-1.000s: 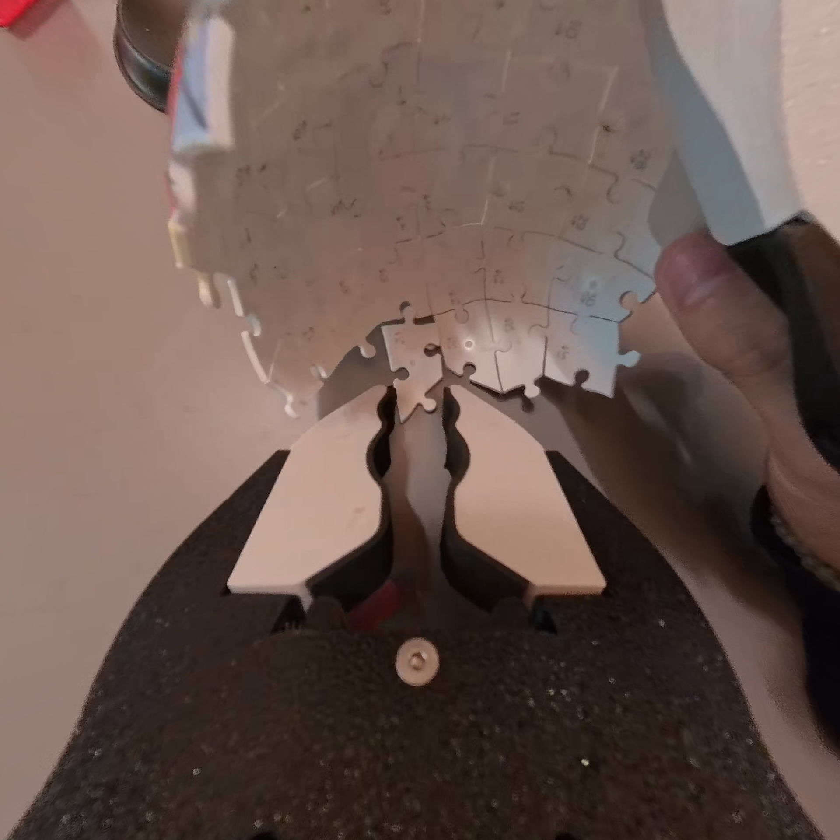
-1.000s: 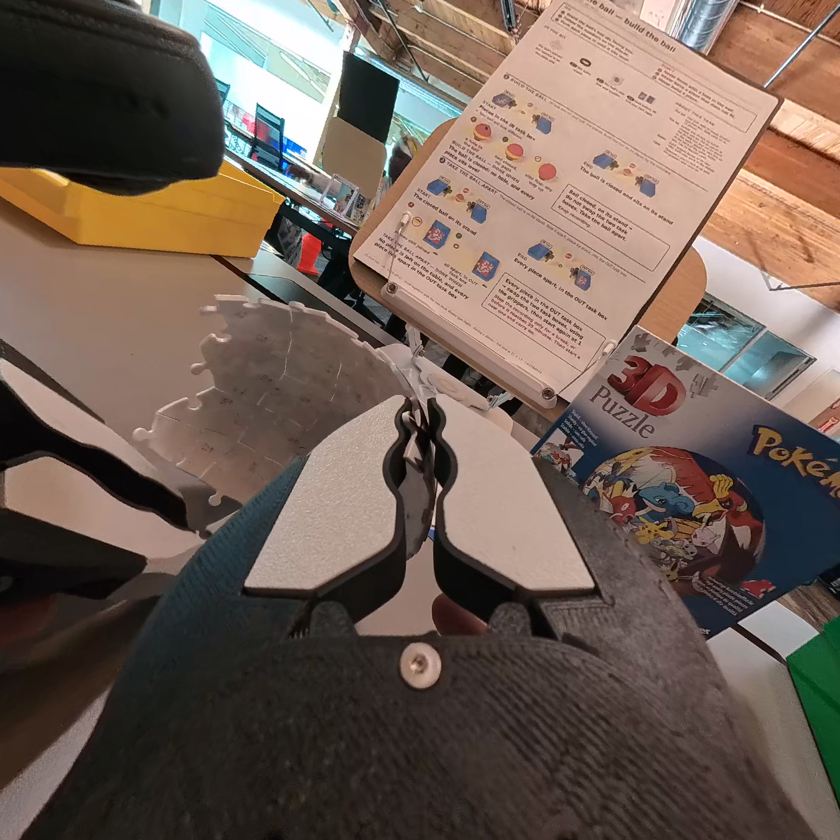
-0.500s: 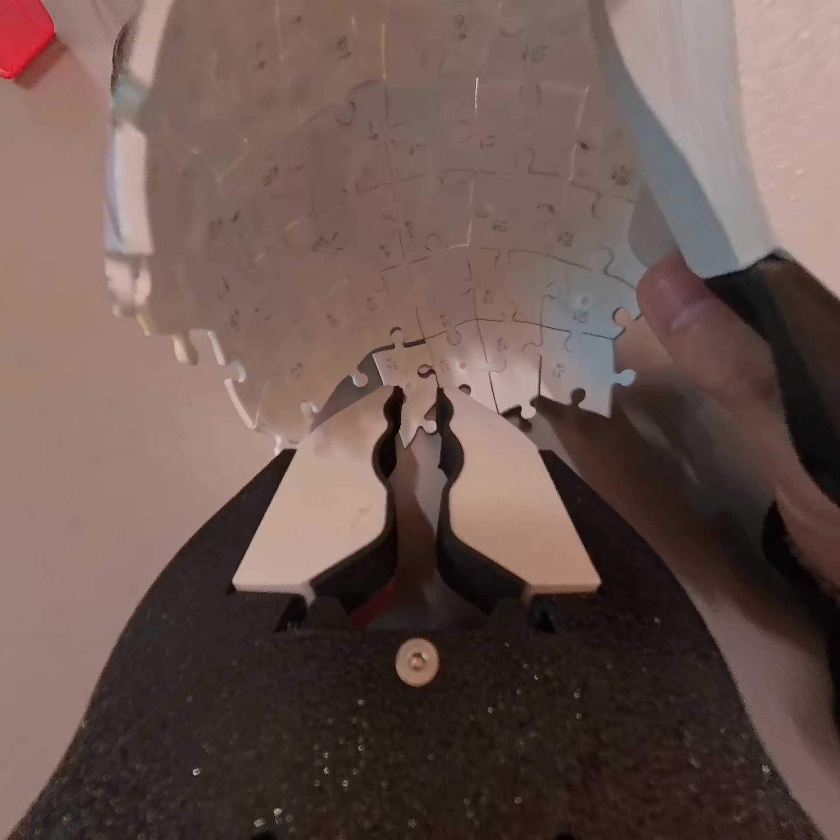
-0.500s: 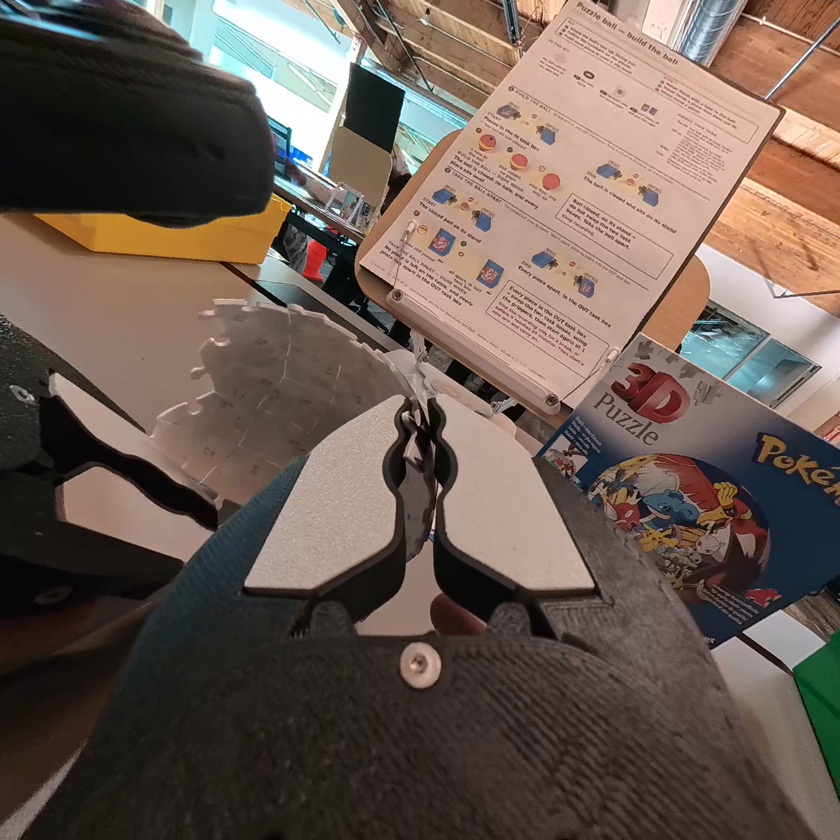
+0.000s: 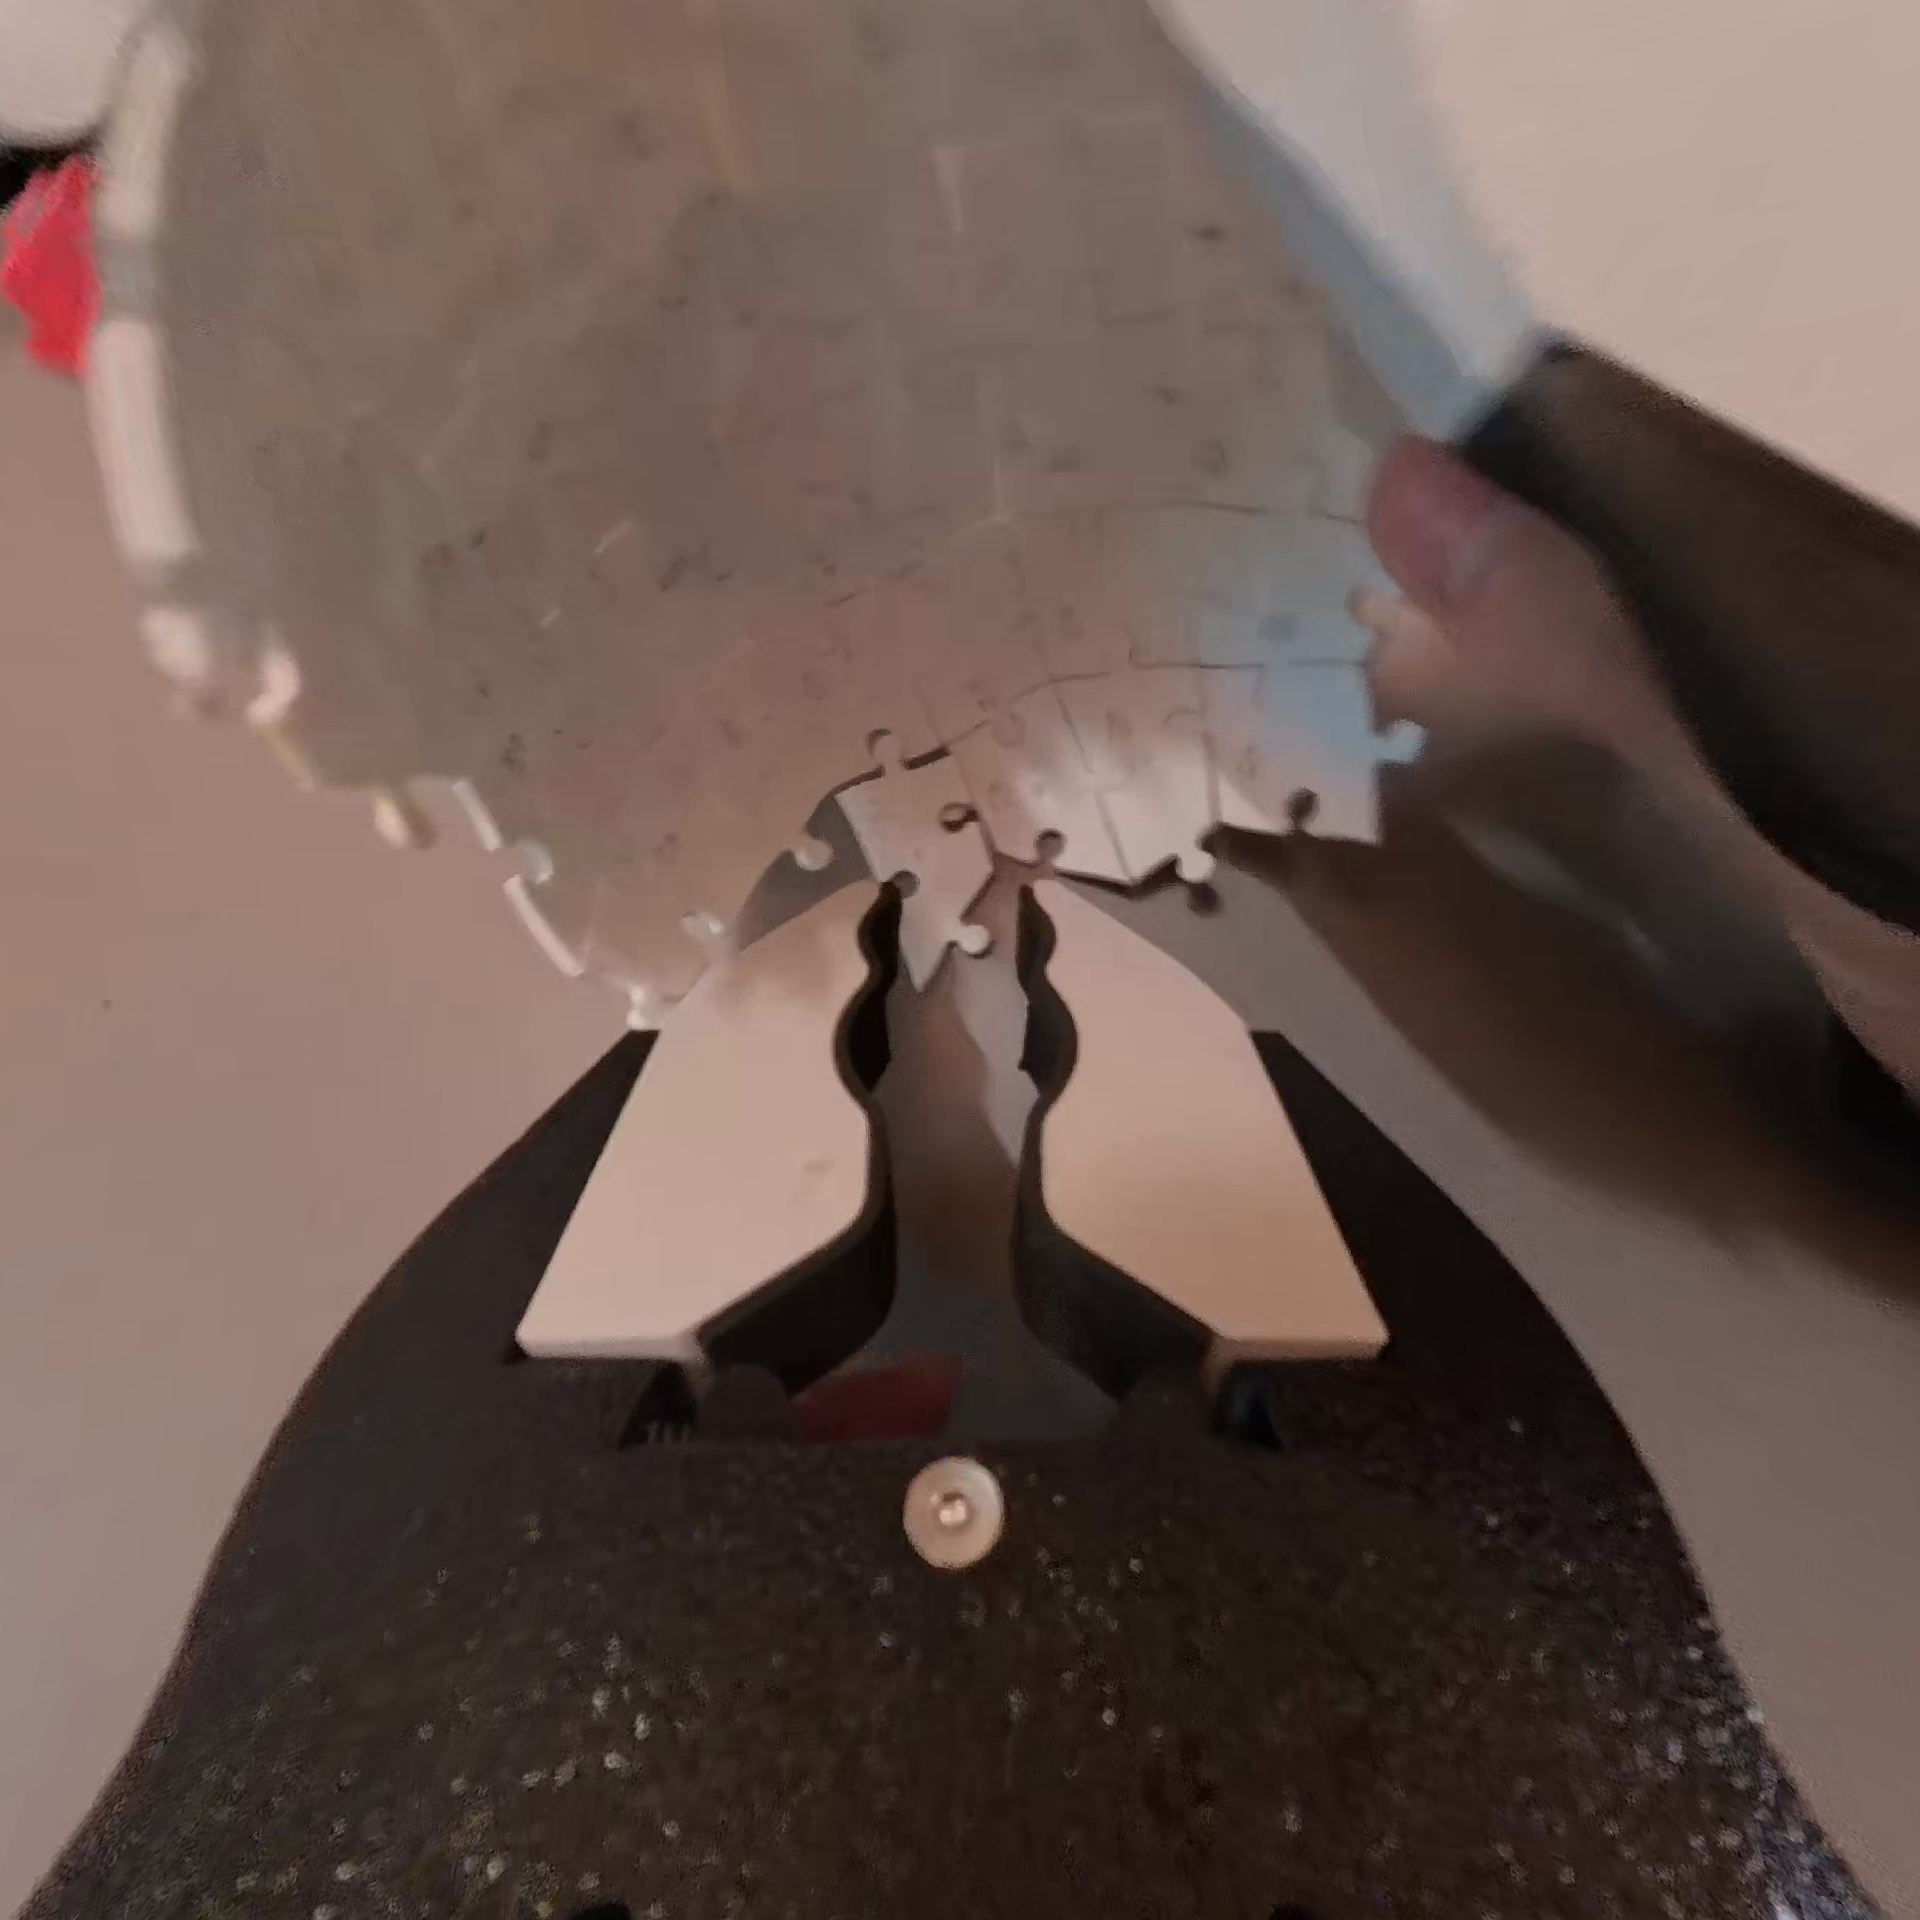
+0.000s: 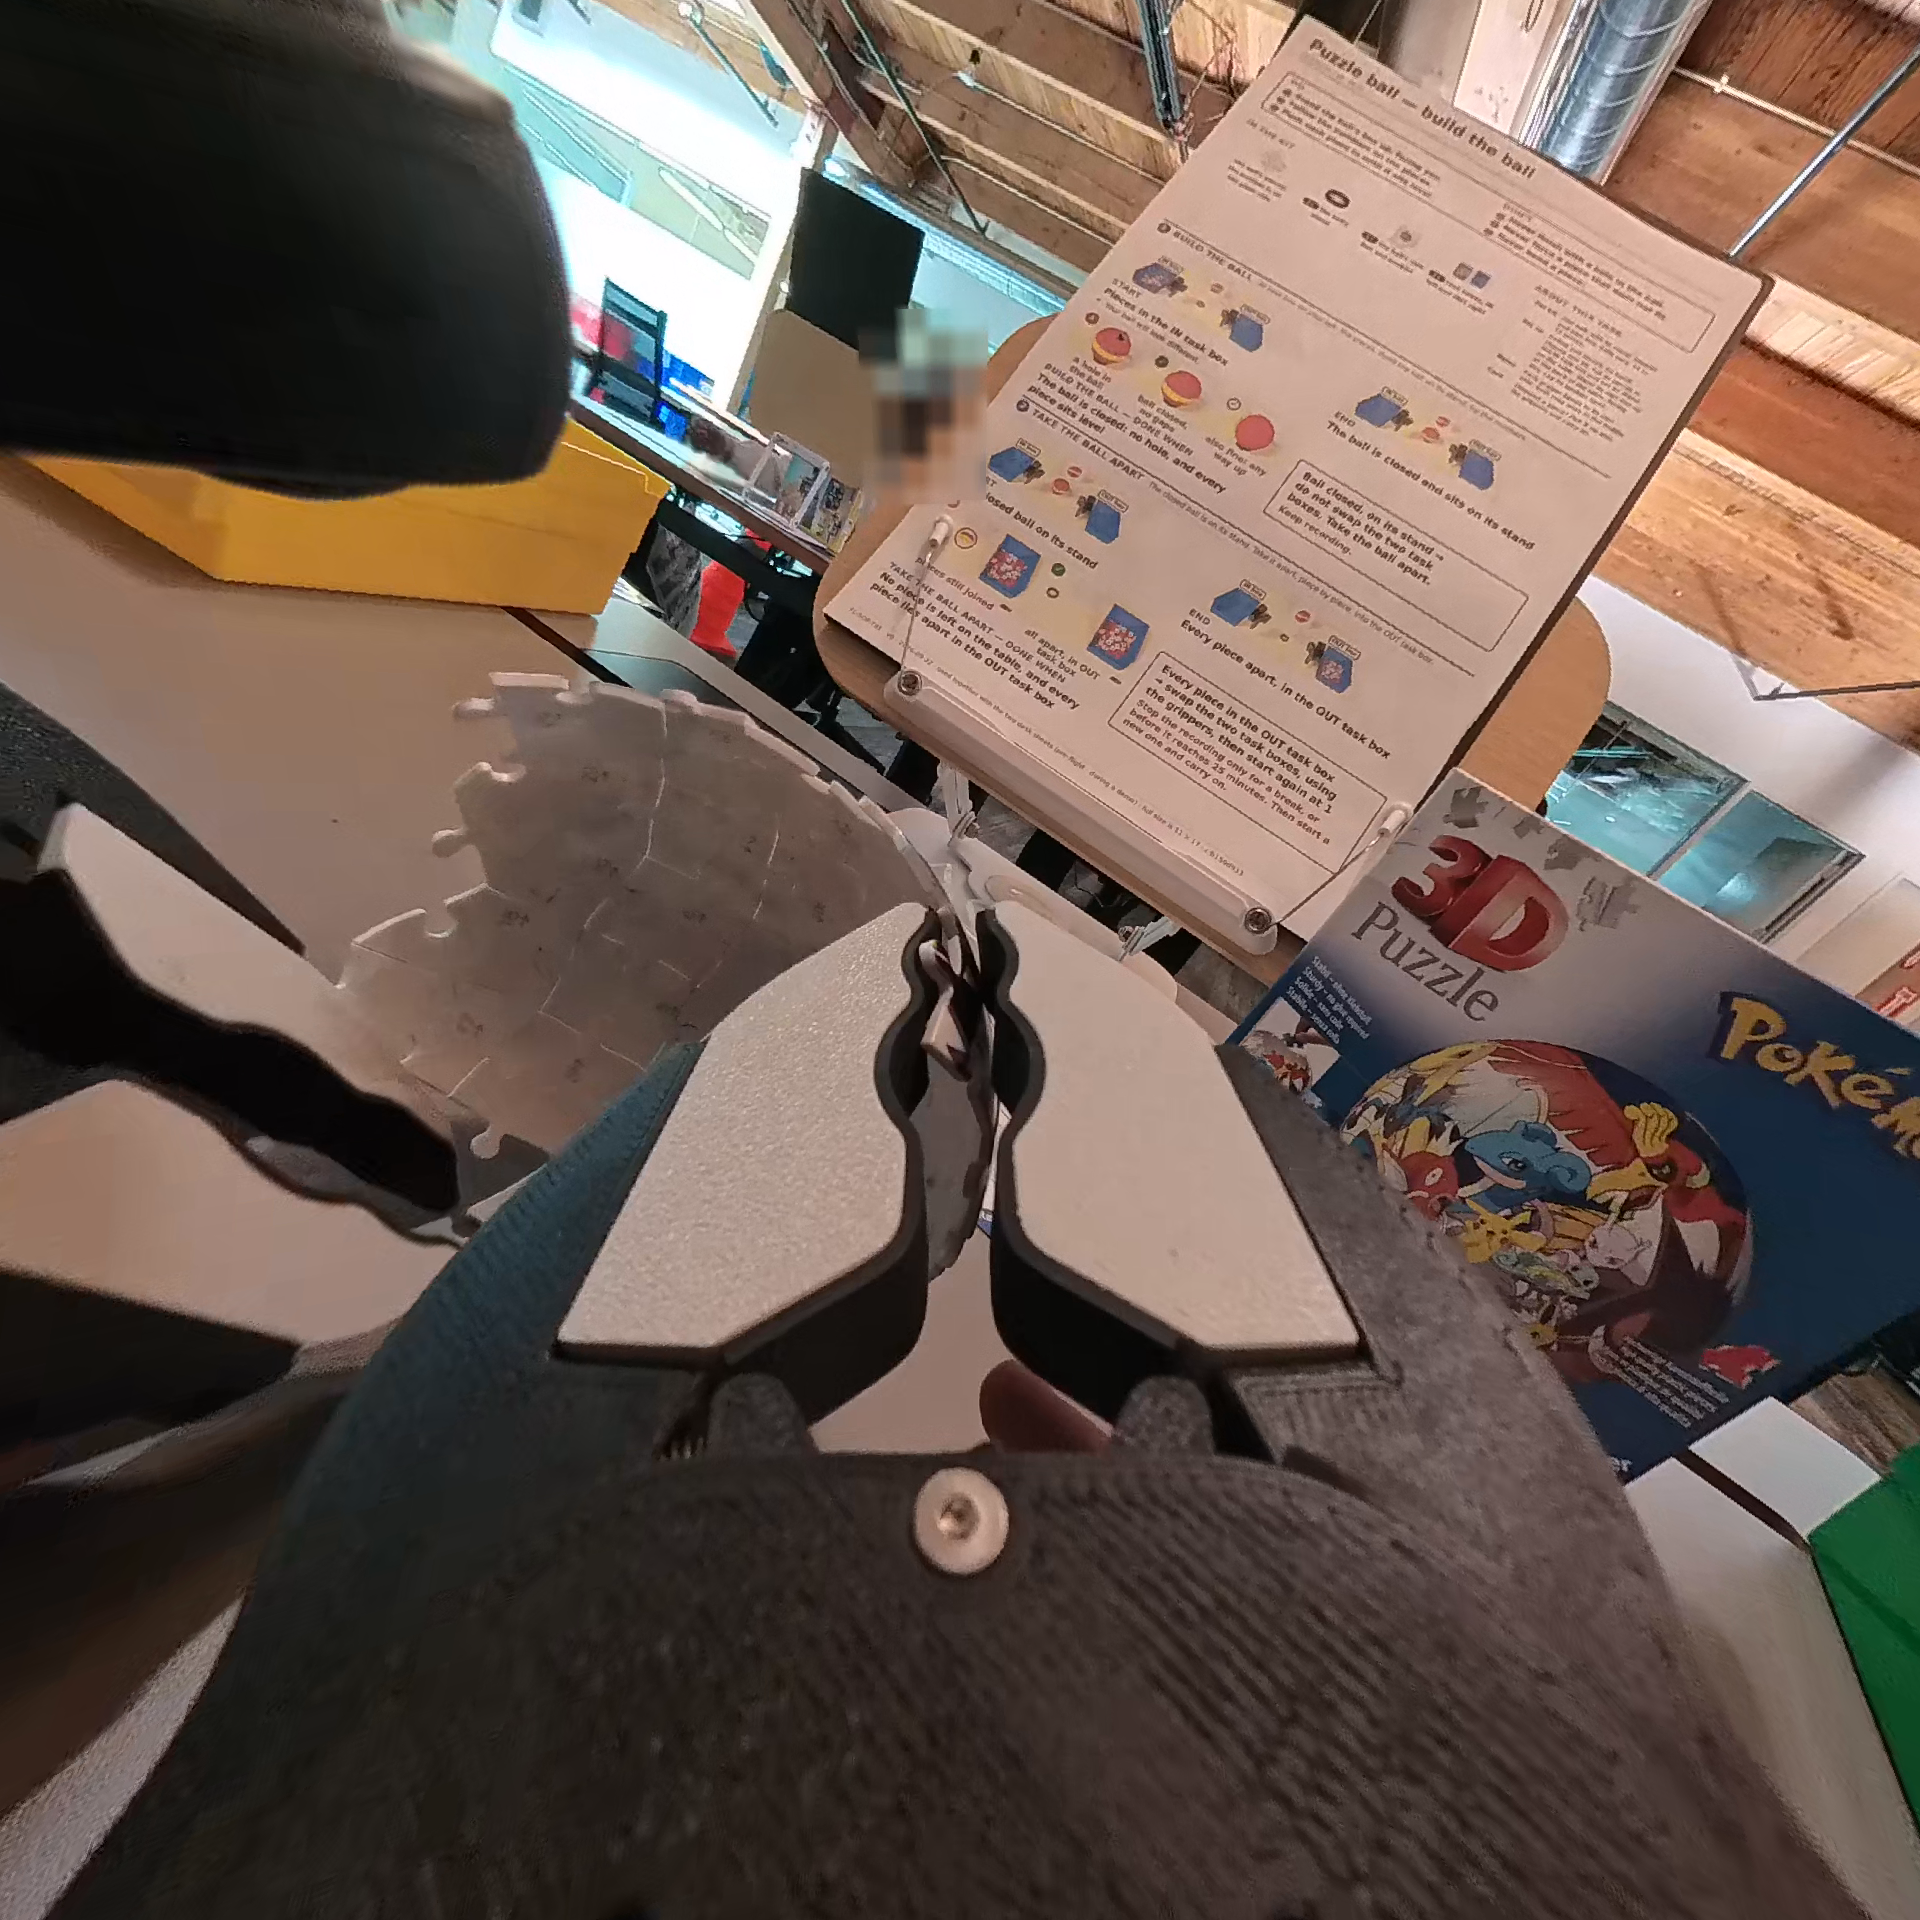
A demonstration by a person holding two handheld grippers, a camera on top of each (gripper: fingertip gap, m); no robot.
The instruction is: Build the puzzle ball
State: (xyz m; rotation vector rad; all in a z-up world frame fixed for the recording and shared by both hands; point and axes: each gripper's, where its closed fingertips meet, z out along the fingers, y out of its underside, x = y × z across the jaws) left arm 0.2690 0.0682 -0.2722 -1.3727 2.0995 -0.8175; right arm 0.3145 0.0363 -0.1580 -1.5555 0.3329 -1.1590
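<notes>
White puzzle shell (image 5: 727, 468) hangs in the air above the tabletop (image 6: 260, 675), half built. Left claw (image 5: 951, 914) pinches a loose piece (image 5: 925, 883) at its bottom edge. Right claw (image 6: 961, 935) is squeezed on the shell's rim. Next, I think, push that piece in snugly.

puzzle shell (image 5: 727, 436) motion-blurred, top cropped

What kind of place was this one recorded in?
Probably a converted loft or workshop used for data collection: exposed wooden ceiling beams with a metal duct, an instruction board on a stand, and more tables with a yellow bin.
</notes>
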